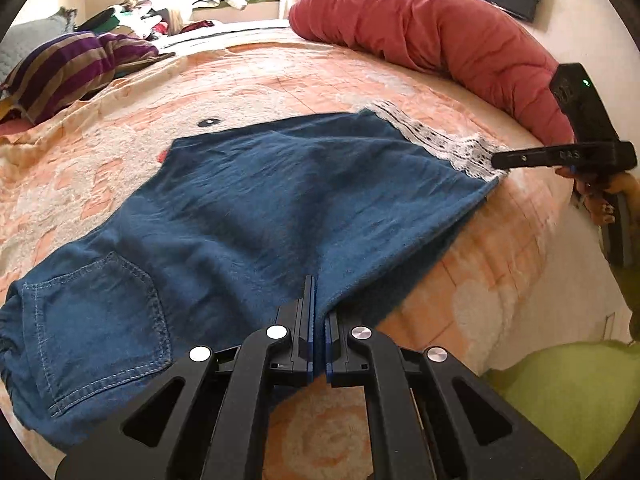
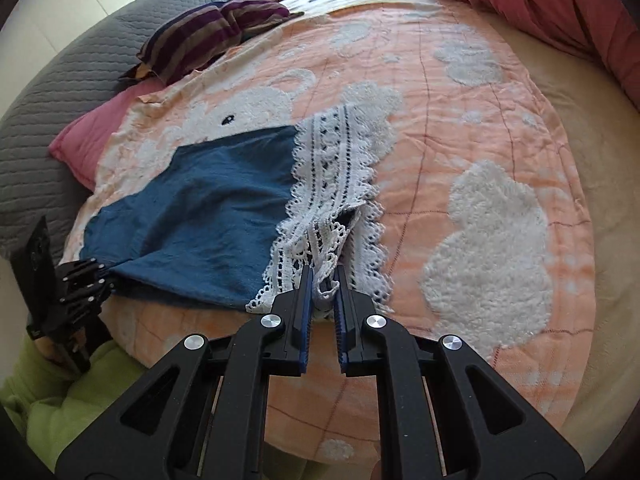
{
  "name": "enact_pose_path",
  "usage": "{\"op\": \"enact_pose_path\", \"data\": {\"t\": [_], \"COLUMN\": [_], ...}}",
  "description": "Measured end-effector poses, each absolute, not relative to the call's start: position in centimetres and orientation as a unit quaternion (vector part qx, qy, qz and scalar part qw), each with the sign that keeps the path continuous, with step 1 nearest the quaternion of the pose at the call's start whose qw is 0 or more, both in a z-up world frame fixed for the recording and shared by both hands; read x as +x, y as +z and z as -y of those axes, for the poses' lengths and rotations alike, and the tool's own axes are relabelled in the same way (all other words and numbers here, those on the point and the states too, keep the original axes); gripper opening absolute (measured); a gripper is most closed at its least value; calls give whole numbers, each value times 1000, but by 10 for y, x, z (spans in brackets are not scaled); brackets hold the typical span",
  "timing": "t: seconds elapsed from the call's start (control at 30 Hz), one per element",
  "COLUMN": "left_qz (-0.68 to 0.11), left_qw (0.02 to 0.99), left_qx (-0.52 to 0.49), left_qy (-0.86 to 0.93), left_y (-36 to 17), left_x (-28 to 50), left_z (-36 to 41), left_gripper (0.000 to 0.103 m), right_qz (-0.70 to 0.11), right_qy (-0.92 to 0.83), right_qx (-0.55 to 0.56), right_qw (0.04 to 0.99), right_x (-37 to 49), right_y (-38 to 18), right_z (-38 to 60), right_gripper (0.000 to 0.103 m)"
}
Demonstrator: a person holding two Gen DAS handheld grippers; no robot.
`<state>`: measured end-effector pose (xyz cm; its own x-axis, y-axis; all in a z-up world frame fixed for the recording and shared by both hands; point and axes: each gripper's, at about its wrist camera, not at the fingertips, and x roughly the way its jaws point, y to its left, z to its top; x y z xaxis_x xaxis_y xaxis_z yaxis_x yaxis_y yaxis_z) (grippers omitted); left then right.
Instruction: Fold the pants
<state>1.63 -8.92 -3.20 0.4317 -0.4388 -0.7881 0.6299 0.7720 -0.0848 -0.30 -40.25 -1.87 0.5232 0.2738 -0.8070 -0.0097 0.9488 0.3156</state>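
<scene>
Right gripper bites lace hem, clear only wrist-side

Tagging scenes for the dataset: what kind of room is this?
Most likely a bedroom: blue pants lie spread on a bed with a peach quilt, a long red bolster along its edge, and a striped pillow.

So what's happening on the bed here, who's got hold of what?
A person is folding blue pants spread on a peach blanket, with a hand-held gripper in each hand. The left hand-held gripper is shut on the near edge of the blue fabric, partway along the leg. The right hand-held gripper is shut on the white lace hem at the leg end. The pants are not yet folded over.
</scene>
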Motion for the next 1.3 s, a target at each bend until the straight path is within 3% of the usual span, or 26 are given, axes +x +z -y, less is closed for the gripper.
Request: {"op": "enact_pose_path", "data": {"t": [0.17, 0.27, 0.4, 0.47, 0.57, 0.63, 0.73, 0.87, 0.93, 1.0, 1.07, 1.1, 1.13, 1.3], "left_qz": [-441, -445, -440, -437, -425, -413, -400, -424, -429, -439, -455, -461, -462, -432], "left_qw": [829, 825, 823, 824, 833, 847, 883, 902, 901, 895, 885, 882, 882, 901], "left_qx": [128, 121, 124, 126, 110, 90, 59, -8, -41, -77, -95, -97, -97, -49], "left_qy": [-320, -327, -337, -337, -336, -322, -240, -80, -49, -23, 5, 10, 3, 13], "left_y": [-41, -42, -37, -32, -19, -6, 12, 22, 21, 13, -2, -8, -12, -1], "left_x": [17, 17, 8, 1, -7, -11, -5, 17, 22, 29, 38, 42, 45, 50], "left_z": [95, 93, 92, 88, 70, 50, 5, -64, -87, -106, -118, -119, -118, -115], "left_gripper": [8, 14, 36, 41, 50, 62, 70, 71, 82, 86, 86, 77, 41, 38], "right_qz": [-483, -460, -416, -410, -425, -443, -461, -460, -458, -457, -457, -458, -462, -476], "right_qy": [75, 54, 63, 95, 139, 146, 142, 145, 147, 148, 149, 151, 151, 146], "right_qx": [112, 84, 62, 51, 40, 35, 33, 33, 32, 31, 29, 28, 24, 21], "right_qw": [865, 882, 905, 906, 894, 884, 875, 875, 876, 877, 876, 875, 873, 867], "right_x": [-2, -6, -11, -10, -2, 8, 18, 19, 16, 16, 15, 15, 17, 18], "right_y": [-27, -9, 17, 21, 11, -2, -17, -17, -15, -14, -14, -14, -16, -24], "right_z": [402, 404, 399, 387, 363, 352, 347, 346, 348, 347, 346, 346, 345, 345], "right_gripper": [7, 19, 20, 22, 25, 25, 27, 31, 32, 33, 34, 34, 34, 35]}}
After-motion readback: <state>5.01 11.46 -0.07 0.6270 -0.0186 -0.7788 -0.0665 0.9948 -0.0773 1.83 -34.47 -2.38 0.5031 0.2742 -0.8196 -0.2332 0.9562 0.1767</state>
